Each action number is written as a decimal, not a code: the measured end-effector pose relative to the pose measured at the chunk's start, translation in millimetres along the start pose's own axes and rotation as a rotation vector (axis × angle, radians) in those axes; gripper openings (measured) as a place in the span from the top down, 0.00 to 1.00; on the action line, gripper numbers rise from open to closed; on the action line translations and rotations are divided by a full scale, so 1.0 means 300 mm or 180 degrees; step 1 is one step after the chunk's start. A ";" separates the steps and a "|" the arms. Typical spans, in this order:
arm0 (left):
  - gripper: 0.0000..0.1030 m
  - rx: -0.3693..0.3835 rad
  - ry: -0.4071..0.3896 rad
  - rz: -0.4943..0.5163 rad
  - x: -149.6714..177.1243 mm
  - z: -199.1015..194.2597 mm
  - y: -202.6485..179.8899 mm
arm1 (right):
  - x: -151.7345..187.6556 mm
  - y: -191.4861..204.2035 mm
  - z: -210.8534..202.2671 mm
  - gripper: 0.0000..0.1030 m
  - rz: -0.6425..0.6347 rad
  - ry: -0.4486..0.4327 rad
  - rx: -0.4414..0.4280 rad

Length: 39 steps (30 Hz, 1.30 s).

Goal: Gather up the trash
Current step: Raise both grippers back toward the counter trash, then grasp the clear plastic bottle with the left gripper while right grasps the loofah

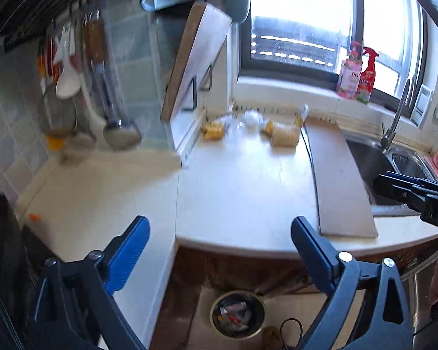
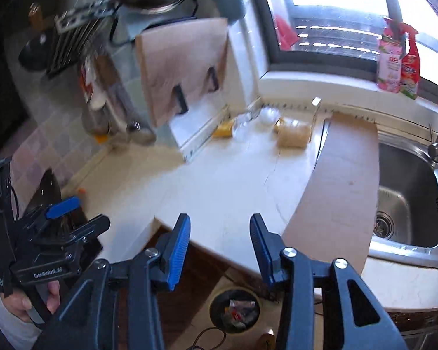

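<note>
My left fingers (image 1: 220, 250) gape wide and empty, my right fingers (image 2: 219, 248) half-open and empty, above the table (image 1: 242, 192). Trash (image 1: 249, 128) lies far ahead of them; the bin (image 1: 238, 315) sits below, between them.

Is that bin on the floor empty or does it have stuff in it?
Not empty: the bin is open-topped, with wrappers and scraps visible inside it.

Home kitchen, steel sink (image 2: 406, 192), hanging ladles (image 1: 114, 110), tiled wall (image 1: 11, 122)
</note>
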State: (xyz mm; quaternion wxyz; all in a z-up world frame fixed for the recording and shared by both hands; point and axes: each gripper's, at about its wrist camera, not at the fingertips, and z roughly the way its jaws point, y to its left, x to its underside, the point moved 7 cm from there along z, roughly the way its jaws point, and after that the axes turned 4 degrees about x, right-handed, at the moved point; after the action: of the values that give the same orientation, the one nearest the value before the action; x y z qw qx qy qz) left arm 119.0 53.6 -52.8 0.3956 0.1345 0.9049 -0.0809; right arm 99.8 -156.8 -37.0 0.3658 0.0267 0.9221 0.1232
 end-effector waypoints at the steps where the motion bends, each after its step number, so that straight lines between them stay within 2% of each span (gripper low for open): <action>1: 0.03 -0.0025 -0.0023 0.0050 -0.049 -0.008 -0.003 | -0.031 -0.010 -0.005 0.55 0.0055 -0.0022 0.0015; 5: 0.03 -0.0130 -0.0057 0.0239 -0.221 -0.039 -0.031 | -0.173 -0.055 -0.017 0.50 0.0201 -0.0084 0.0075; 9: 0.03 -0.0247 -0.0104 0.0396 -0.369 0.003 -0.087 | -0.292 -0.110 0.013 0.48 0.0291 -0.0133 0.0151; 13: 0.03 -0.0355 -0.0072 0.0493 -0.470 0.132 -0.139 | -0.397 -0.177 0.109 0.42 0.0418 -0.0076 0.0160; 17: 0.03 -0.0517 0.0155 0.0527 -0.523 0.326 -0.164 | -0.456 -0.250 0.268 0.40 0.0508 0.0070 0.0123; 23: 0.03 -0.0684 0.0563 0.0443 -0.579 0.664 -0.155 | -0.481 -0.355 0.576 0.40 0.0587 0.0470 0.0099; 31: 0.03 -0.0685 0.0745 -0.0073 -0.651 1.016 -0.097 | -0.448 -0.453 0.945 0.40 0.0546 0.0887 0.0225; 35: 0.03 -0.0676 0.0839 -0.0274 -0.656 1.144 -0.065 | -0.422 -0.478 1.055 0.40 0.0548 0.0991 0.0292; 39: 0.03 -0.0652 0.0907 -0.0441 -0.661 1.248 -0.036 | -0.413 -0.491 1.108 0.40 0.0566 0.0951 0.0358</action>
State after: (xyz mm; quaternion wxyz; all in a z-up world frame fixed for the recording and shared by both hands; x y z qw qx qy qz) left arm 504.8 -86.9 -158.4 0.2685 0.0409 0.9624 0.0045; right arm 422.9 -247.5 -223.9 0.2104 0.1100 0.9656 0.1059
